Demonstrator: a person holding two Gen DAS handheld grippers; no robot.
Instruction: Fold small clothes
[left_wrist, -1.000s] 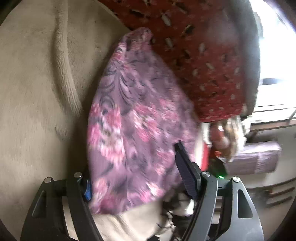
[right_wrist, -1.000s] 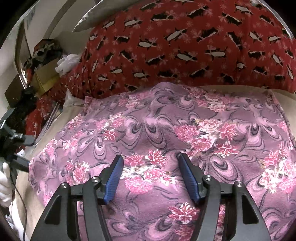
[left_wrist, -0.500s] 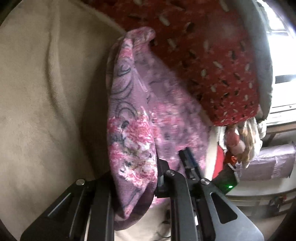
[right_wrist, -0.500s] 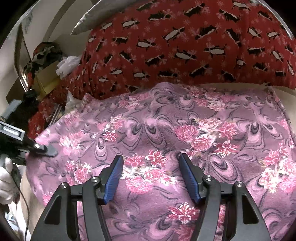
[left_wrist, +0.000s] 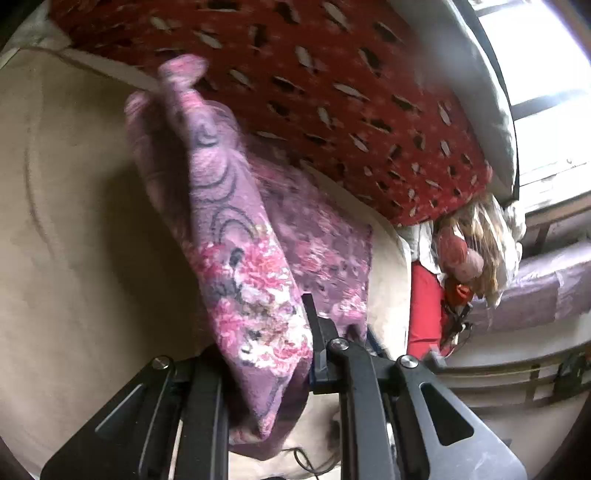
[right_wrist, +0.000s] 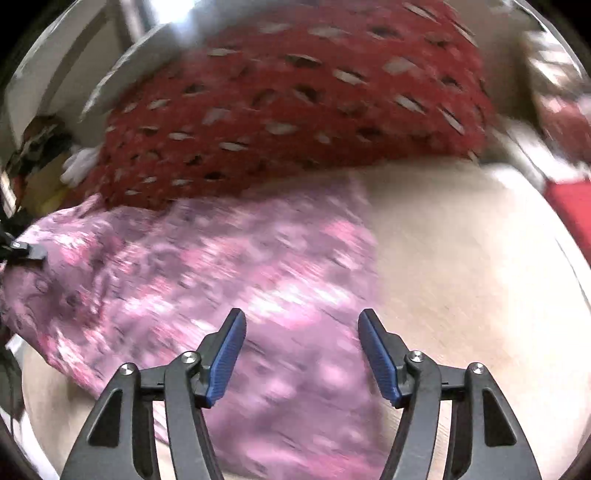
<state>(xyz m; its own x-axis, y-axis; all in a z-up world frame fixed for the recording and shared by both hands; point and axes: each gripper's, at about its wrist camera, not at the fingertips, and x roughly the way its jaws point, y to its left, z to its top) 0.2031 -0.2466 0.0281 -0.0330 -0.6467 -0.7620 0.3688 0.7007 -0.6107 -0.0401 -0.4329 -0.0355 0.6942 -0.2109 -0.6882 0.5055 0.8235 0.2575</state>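
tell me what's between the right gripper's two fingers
Nothing is gripped: in the right wrist view the open right gripper hovers over the purple floral cloth.

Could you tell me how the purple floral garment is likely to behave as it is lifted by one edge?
The purple floral garment will probably be floppy: where the left gripper pinches it, it bunches into a drooping fold. It seems light, since one small pinch raises a whole edge. Its fleecy look suggests it may cling to the beige blanket rather than slide freely.
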